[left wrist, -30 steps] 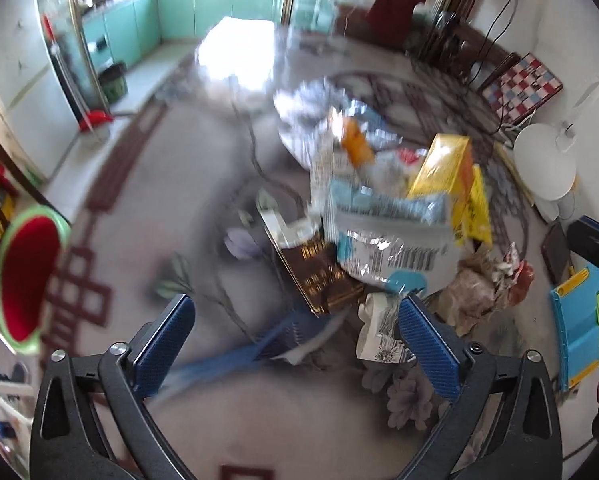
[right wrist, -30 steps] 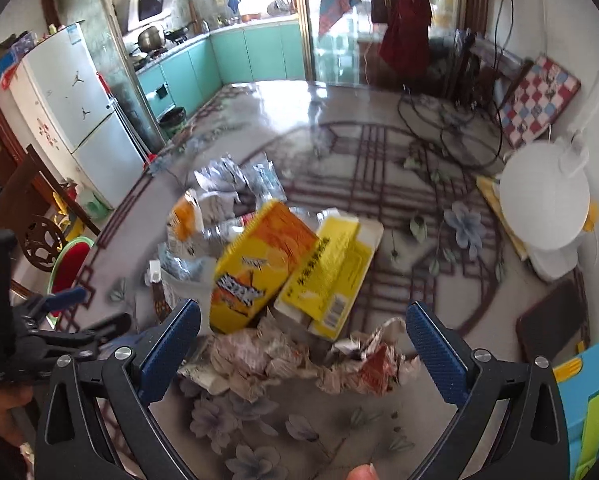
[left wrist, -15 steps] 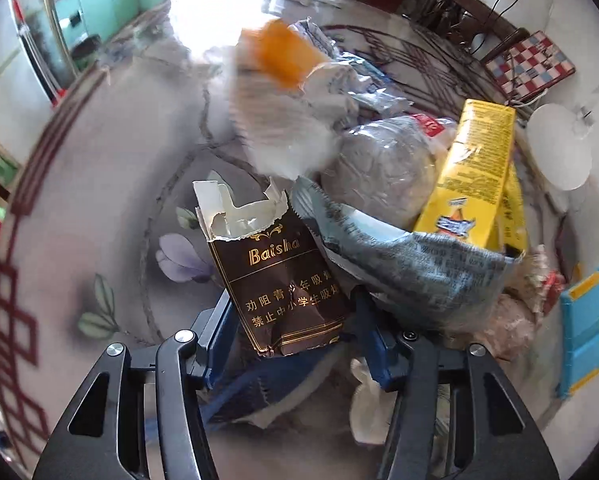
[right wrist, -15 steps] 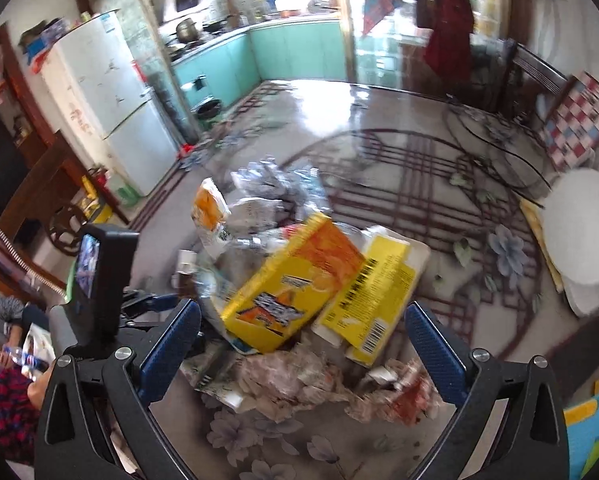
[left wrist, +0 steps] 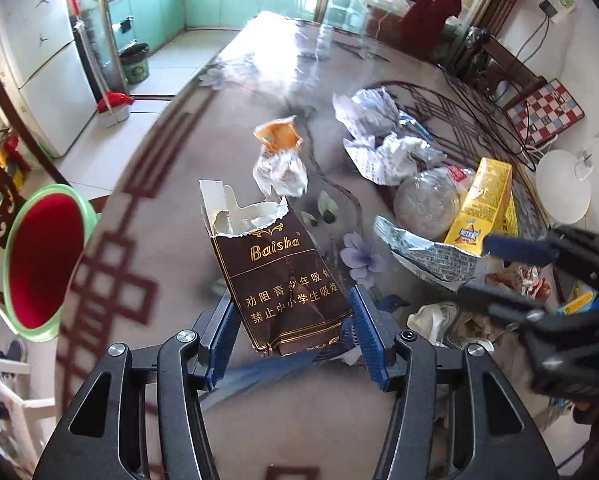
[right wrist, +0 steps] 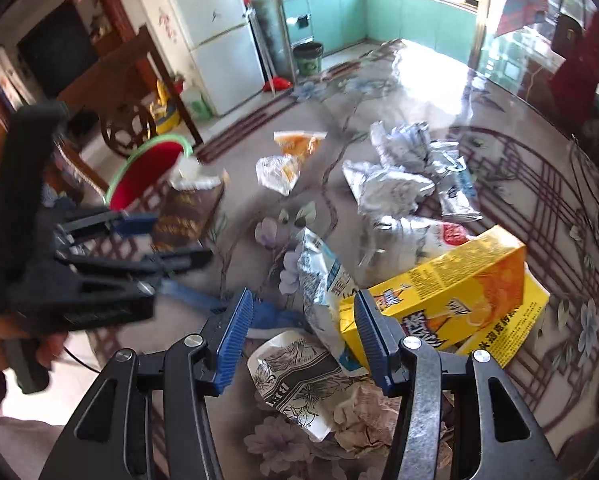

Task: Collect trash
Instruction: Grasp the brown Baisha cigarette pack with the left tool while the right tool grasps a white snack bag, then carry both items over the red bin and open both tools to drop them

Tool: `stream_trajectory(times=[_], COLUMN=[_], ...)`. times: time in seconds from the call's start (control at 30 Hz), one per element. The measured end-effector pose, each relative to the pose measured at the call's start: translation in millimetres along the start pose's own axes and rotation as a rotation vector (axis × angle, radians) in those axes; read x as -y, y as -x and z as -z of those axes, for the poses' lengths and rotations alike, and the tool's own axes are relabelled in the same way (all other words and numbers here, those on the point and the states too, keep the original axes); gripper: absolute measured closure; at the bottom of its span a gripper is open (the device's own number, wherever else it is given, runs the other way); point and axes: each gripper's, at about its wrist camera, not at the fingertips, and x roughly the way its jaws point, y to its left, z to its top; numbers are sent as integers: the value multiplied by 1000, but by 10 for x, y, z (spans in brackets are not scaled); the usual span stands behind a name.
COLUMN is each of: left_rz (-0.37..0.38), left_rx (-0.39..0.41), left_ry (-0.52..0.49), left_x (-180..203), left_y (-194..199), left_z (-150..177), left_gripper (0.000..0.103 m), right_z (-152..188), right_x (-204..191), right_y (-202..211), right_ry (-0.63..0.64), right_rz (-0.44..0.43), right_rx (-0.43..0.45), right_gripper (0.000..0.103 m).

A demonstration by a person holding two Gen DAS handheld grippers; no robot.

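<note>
One brown Baisha cigarette pack (left wrist: 277, 276), previously on table (left wrist: 187, 208), now lifted clear, clamped in left gripper (left wrist: 291, 340). Right gripper (right wrist: 303, 332) jaws just narrowed around silver snack wrapper (right wrist: 323, 292); contact unclear.

Bright daylight from kitchen windows at top of both views. Strong white glare on glossy counter (left wrist: 275, 44), washing out pattern there. Heavy fisheye bend w/ dark vignette at corners. Centre sharp; left gripper (right wrist: 147, 240) motion-blurred in right wrist view, right gripper (left wrist: 499, 268) blurred in left wrist view. Shadows soft.
</note>
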Motion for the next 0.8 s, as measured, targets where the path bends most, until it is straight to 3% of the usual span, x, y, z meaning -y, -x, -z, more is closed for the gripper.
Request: stream_trajectory(times=[0.07, 0.17, 0.23, 0.43, 0.8], left_rz=[-2, -19, -50, -112, -73], left_rx=[11, 25, 27, 77, 175], left_ry=[17, 18, 12, -17, -109], left_x=[-68, -131, -193, -340, -893], left_y=[64, -326, -533, -664, -430], left_z=[9, 65, -63, -186, -546], left_gripper=[50, 50, 50, 50, 50], right_z=[23, 67, 78, -14, -507], right_x=[-42, -44, -45, -110, -655], right_y=[-115, -239, -214, 162, 614], right_ry=[26, 9, -22, -79, -172], right_rz=[27, 38, 22, 19, 170], right_rx=[-29, -69, -52, 67, 195], right_gripper=[78, 95, 98, 98, 98])
